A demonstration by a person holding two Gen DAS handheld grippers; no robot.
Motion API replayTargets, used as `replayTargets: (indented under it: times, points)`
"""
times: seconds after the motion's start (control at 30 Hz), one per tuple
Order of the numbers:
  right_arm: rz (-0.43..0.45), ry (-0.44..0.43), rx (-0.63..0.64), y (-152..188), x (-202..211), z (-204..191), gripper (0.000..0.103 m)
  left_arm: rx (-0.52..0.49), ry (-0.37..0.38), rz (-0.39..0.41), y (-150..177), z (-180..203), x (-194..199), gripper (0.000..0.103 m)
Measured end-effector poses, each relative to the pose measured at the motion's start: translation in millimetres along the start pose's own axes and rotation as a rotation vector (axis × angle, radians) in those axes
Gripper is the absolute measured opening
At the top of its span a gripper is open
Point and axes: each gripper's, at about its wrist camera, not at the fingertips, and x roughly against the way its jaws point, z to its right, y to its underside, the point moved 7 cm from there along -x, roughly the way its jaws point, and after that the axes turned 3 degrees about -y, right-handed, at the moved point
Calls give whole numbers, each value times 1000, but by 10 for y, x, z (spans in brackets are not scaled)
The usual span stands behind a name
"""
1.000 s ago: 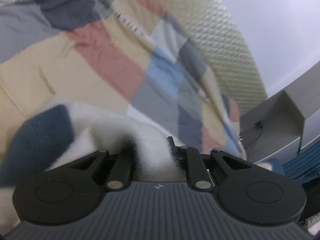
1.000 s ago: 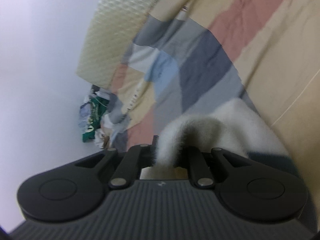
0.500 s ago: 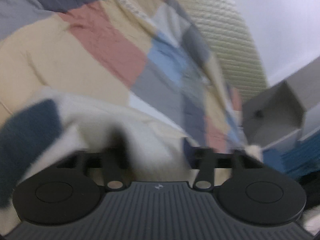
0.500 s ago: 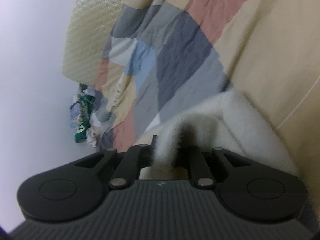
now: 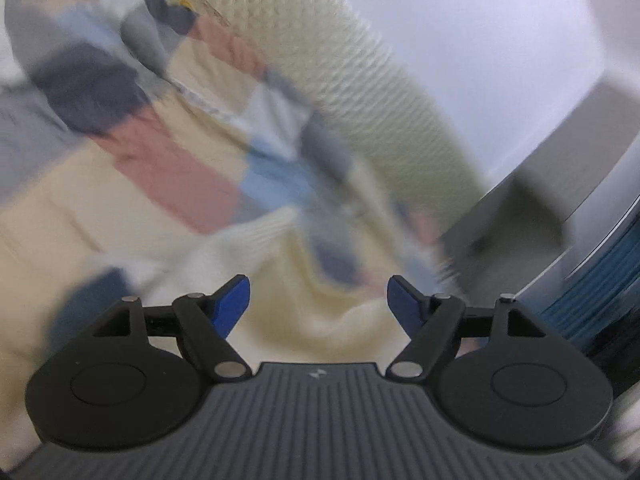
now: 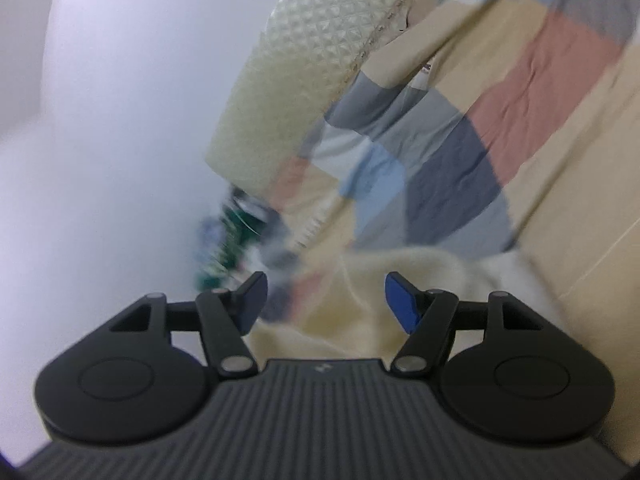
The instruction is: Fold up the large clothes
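The left gripper (image 5: 318, 300) and right gripper (image 6: 325, 300) are both opening, blue pads clear of any cloth. The cream garment (image 5: 320, 312) (image 6: 360, 300) lies crumpled just beyond and beneath them on the patchwork bedspread (image 5: 172, 168) (image 6: 520, 92).

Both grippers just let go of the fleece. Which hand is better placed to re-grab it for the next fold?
Left, marginally: the fleece fills the gap of the opening left hand-held gripper. The right hand-held gripper, also opening, sits over its edge.

Cream garment (image 5: 320, 320) heaped just ahead, patchwork bedspread (image 6: 540, 120) beyond (quilted headboard (image 5: 340, 80) behind it).
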Motion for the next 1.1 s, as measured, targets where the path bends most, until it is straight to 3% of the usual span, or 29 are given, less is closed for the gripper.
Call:
replayTargets:
  times: [0.1,0.2,0.37,0.47,0.57,0.67,0.8,0.83,0.87,0.93,0.97,1.1]
  points:
    - [-84,140,201,164,-95,-92,68,-120,-151,-88,173,-24,-145,79]
    - [-133,241,319,305,-220,-48,68,-235,-304,-117,309,-87,-335,79]
    - [-188,342,462,431,-517,134,67,-409,-391,-121,373,-55,-663,78]
    - [-171,362,584,462,-657,98,66,-472,-431,-127,416,-79,-821,77]
    - [-204,384,663,537,-801,101,63,-483,-478,-163,474,-200,-968,68]
    - [-258,488,715,607,-929,262,63,-487,-501,-177,494,-282,-1083,61]
    - [-320,524,735,747,-1038,416,64,-492,-536,-164,491,-324,-1107,33]
    - [-327,530,753,775,-1052,411,62,-490,-540,-157,478,-332,-1101,25]
    - [-337,528,758,787,-1056,404,54,-488,-544,-147,465,-335,-1085,22]
    - [-342,525,759,795,-1047,395,34,-480,-544,-123,445,-310,-1009,9]
    - [-338,532,764,787,-1031,391,19,-473,-554,-103,411,-305,-963,8]
    - [-253,508,745,657,-895,247,13,-359,-517,-17,187,-317,-667,6]
